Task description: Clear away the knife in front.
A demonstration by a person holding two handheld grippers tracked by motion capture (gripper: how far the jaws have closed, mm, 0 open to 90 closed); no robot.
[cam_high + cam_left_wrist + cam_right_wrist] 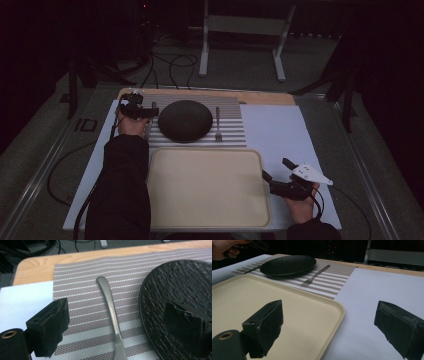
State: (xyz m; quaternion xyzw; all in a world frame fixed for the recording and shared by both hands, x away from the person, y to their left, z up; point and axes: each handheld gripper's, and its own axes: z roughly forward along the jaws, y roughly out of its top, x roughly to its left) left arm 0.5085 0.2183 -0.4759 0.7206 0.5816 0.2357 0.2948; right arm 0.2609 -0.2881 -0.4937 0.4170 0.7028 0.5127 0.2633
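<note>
The left gripper [122, 322], jaws wide and empty, hovers over a metal utensil handle [111, 312] at the plate's [180, 290] nine o'clock on the striped placemat [80, 290]. Thin, stiff and likely slippery, it wants pinching mid-handle. The right gripper [332, 327] waits open, holding nothing, beside the tray [329, 322].

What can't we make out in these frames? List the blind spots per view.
- Left gripper view: the working end of the metal utensil on the striped placemat runs off the bottom edge, so knife or spoon is unclear.
- Left gripper view: the black plate is cut by the right edge and partly covered by the left tool jaw.
- High view: that utensil is mostly hidden behind the left tool.
- High view: the fork tines are too small and dim to count.
</note>
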